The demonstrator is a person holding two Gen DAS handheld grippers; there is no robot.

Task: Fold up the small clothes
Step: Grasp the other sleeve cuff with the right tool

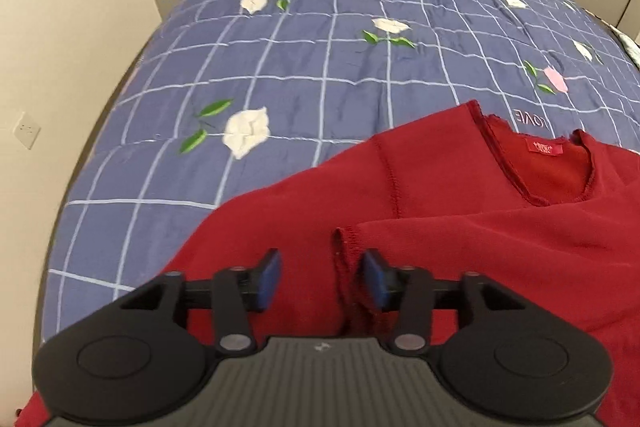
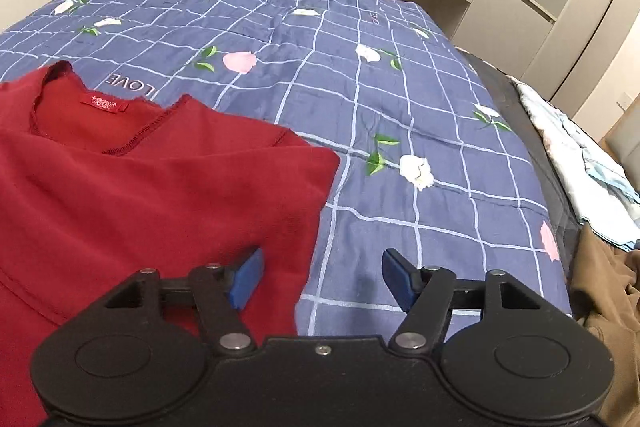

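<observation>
Red shirt point(image 1: 460, 227), spread on the bed's quilt point(image 1: 280, 67) at lower right, could be bunched if only its hemmed edge is pinched by the open, empty left tongs point(image 1: 322, 281) while the open right tongs point(image 2: 316, 277) straddle its side edge.

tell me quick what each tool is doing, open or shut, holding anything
Left tool: open, holding nothing, a hem of the red top between its fingers.
Right tool: open, empty, over the top's edge.

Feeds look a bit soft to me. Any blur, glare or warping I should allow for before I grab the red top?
Left wrist view: red top slightly soft, left gripper smeared, room edges bowed by the fisheye. Right wrist view: sharper, right gripper crisp, quilt grid curved. No glare in either; lighting soft and even.
</observation>
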